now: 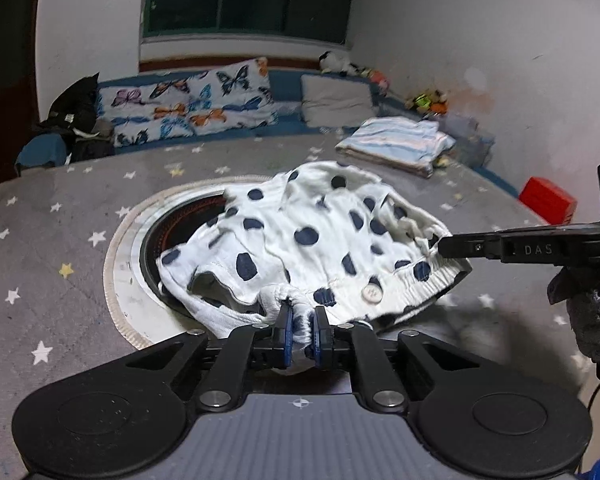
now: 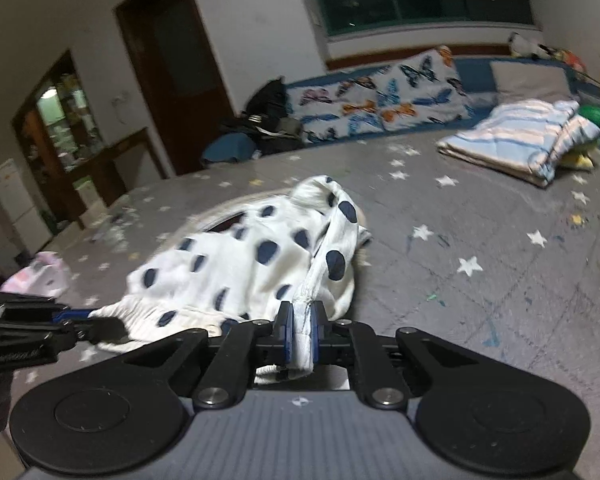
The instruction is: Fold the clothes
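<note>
A white garment with dark blue dots (image 1: 300, 236) lies crumpled on the grey star-patterned mat (image 1: 60, 240), partly over a round black opening with a pale rim (image 1: 156, 240). My left gripper (image 1: 300, 322) is shut on a bunched part of its elastic waistband, near a white button (image 1: 371, 293). In the left wrist view my right gripper (image 1: 444, 246) reaches in from the right and pinches the waistband's other end. In the right wrist view the garment (image 2: 240, 264) hangs from my right gripper (image 2: 301, 316), shut on a gathered fold. The left gripper (image 2: 80, 322) holds the edge at the left.
A folded striped blue and white cloth (image 1: 396, 142) lies on the mat at the back right. Butterfly-print pillows (image 1: 188, 100) and a grey cushion (image 1: 336, 100) line the far wall. A red box (image 1: 548, 200) sits at the right. A pink cloth (image 2: 40, 276) lies left.
</note>
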